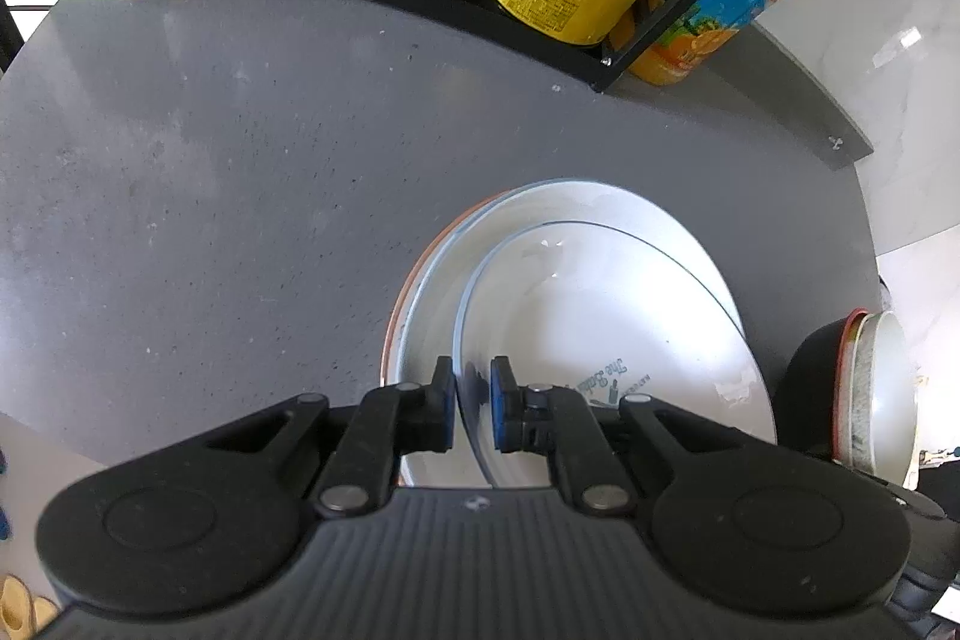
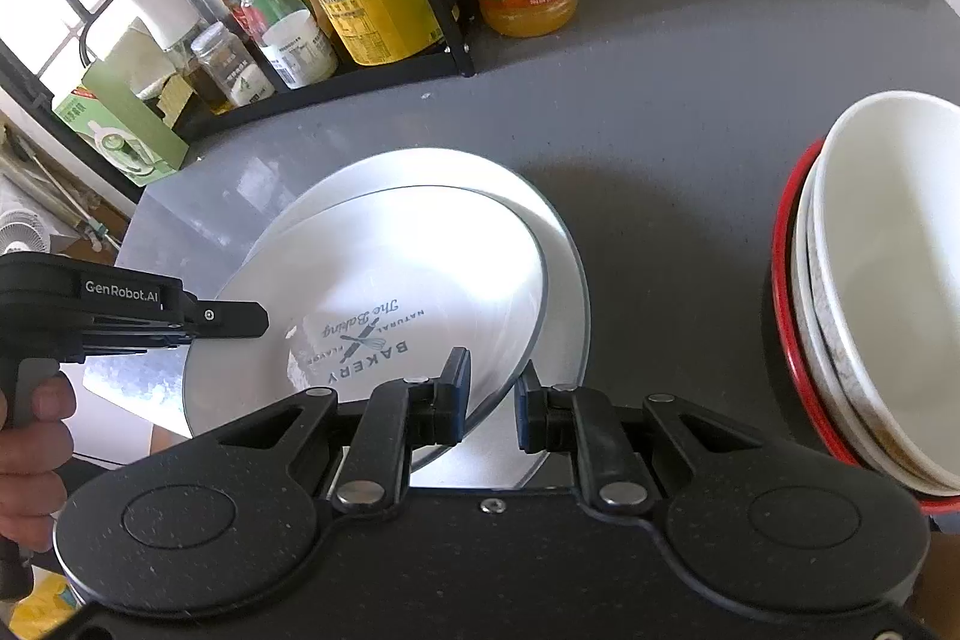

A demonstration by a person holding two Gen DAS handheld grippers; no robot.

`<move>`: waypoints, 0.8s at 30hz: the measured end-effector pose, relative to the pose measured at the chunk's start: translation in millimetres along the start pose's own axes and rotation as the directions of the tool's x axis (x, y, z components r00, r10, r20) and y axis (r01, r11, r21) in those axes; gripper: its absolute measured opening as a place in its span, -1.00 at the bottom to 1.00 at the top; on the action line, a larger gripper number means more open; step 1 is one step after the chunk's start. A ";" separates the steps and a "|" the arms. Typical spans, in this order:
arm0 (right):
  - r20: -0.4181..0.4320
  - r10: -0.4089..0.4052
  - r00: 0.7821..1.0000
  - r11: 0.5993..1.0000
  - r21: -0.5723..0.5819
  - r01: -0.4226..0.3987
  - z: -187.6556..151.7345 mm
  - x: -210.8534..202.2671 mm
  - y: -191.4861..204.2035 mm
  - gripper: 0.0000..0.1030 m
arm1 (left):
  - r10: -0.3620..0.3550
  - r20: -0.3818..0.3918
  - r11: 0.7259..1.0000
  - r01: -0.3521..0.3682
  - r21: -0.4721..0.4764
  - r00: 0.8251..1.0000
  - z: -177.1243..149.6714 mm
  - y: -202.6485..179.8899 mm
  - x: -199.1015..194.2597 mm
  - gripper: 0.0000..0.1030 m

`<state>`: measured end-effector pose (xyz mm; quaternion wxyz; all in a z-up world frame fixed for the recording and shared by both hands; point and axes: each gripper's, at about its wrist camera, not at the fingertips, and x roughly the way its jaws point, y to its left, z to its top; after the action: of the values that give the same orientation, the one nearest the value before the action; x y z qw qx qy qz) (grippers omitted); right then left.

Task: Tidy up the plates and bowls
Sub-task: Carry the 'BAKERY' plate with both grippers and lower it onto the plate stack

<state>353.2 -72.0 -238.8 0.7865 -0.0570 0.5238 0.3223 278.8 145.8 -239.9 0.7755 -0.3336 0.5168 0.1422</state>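
Each hand-held gripper, left [image 1: 473, 409] and right [image 2: 491, 397], is matte black with blue finger pads [image 1: 497, 409], silver pivot screws, ribbed housing; the left reads "GenRobot.AI".

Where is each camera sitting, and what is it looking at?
Left wrist view: sits on the left gripper, facing along its jaws, which straddle the printed plate rim, toward the bottle rack; no hand shows.
Right wrist view: sits on the right gripper, jaws astride the plate's opposite rim, bowl stack at right; the left gripper and the hand holding it show.
Shared: plate, rack, grey table.
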 end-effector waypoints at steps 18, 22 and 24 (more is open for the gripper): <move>-0.054 -0.039 0.998 0.999 -0.004 0.039 1.1 5.3 4.2 -0.70 | 0.035 -0.036 0.999 -0.034 0.024 0.999 2.2 -2.4 14.5 -0.76; -0.046 -0.038 0.998 0.999 0.023 0.039 1.5 2.8 -0.7 -0.75 | 0.050 -0.053 0.999 -0.049 0.021 0.997 4.7 -5.0 17.9 -0.73; -0.038 -0.045 0.998 0.999 0.027 0.046 1.7 1.1 -2.5 -0.79 | 0.059 -0.055 0.998 -0.059 0.016 0.997 5.3 -6.0 16.4 -0.72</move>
<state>356.2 -72.7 -239.6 0.7842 -0.0638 0.5416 0.2959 292.9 142.8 -251.1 0.7587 -0.3164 0.5487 0.1520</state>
